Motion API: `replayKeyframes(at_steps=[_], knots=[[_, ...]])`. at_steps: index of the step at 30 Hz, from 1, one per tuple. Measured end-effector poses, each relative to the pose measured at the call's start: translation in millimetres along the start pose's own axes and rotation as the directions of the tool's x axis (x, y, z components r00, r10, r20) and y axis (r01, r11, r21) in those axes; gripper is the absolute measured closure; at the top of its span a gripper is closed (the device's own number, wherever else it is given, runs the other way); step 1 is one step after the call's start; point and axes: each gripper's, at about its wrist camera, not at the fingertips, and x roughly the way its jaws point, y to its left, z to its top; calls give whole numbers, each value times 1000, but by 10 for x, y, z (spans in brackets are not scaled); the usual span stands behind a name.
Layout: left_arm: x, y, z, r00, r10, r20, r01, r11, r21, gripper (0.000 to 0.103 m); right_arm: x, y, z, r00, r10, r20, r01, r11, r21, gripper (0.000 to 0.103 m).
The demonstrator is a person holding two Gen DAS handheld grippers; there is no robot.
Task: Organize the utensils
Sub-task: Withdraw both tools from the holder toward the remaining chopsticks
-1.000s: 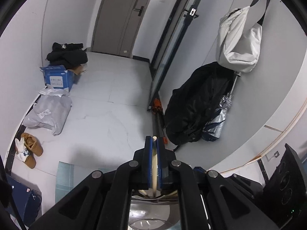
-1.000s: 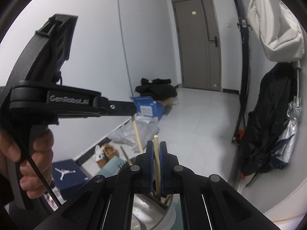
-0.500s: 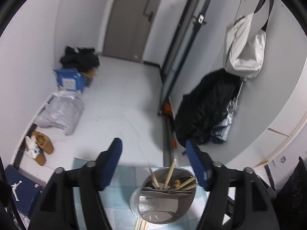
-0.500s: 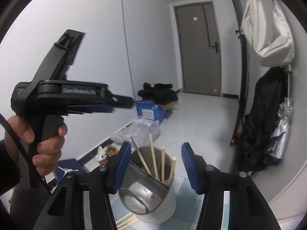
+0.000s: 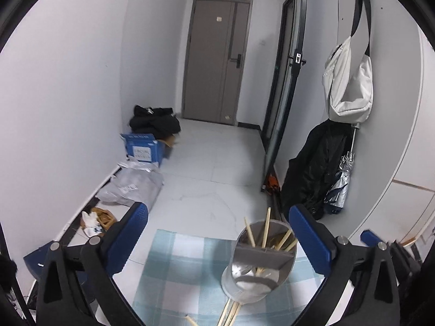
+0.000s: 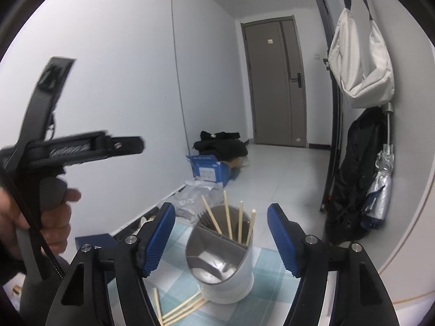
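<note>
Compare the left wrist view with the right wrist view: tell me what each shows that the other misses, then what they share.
Only the left wrist view shows the brown shoe by the wall and the open left claw head-on.

Only the right wrist view shows the person's left hand gripping the black gripper handle, fork tines in the holder, and the open right claw.

Both show the grey divided utensil holder with wooden chopsticks standing in it, loose chopsticks on the blue checked cloth, and the hanging white bag.

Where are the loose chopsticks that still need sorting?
The loose chopsticks lie on the checked cloth at the holder's base, low centre-left in the right wrist view.
</note>
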Motion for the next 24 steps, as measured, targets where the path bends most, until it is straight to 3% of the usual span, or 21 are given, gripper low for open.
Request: replayKeyframes(at_steps=[9, 24], knots=[[-218, 209, -370, 992, 117, 43, -115, 992, -45, 1, -176, 121, -192, 1000, -15, 0, 15, 1000, 22, 21], [-157, 446, -915, 990, 141, -13, -142, 984, -108, 1, -74, 288, -693, 996, -19, -90, 21, 1000, 23, 20]])
